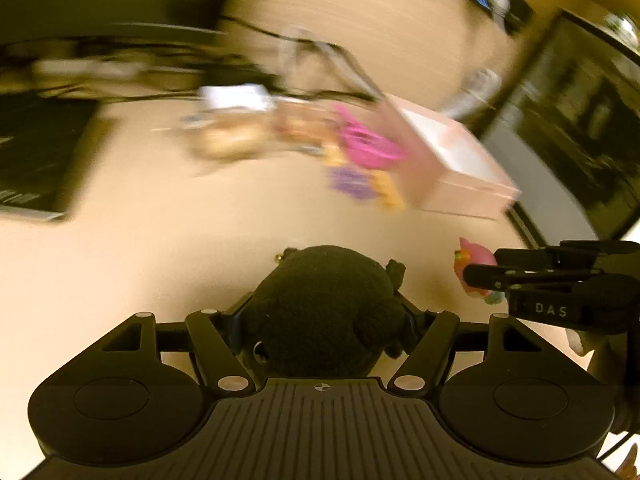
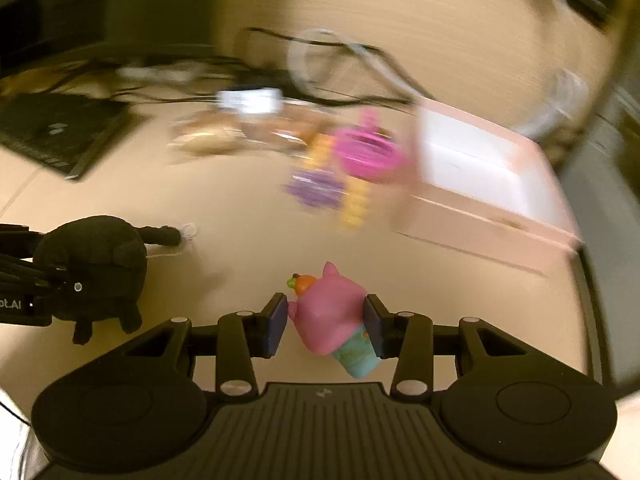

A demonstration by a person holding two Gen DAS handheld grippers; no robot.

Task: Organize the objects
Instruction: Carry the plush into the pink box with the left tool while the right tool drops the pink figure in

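Note:
My left gripper [image 1: 320,320] is shut on a black plush toy [image 1: 320,304], held above the beige table; the plush hides its fingertips. It also shows in the right wrist view [image 2: 94,268] at the left. My right gripper [image 2: 326,324] is shut on a pink toy figure with a teal base [image 2: 332,320], held between its blue pads [image 2: 278,324]. The figure shows in the left wrist view [image 1: 474,268] at the right. A pink open box [image 2: 492,184] stands ahead on the right, also in the left wrist view [image 1: 452,160]. The background is motion-blurred.
Blurred small toys lie ahead: a magenta one [image 2: 366,152], a purple one [image 2: 316,190], yellow ones [image 2: 354,204] and tan items [image 2: 208,140]. A dark laptop [image 2: 60,132] lies at the left. Black cables [image 2: 320,44] run across the back. A dark monitor [image 1: 580,132] stands right.

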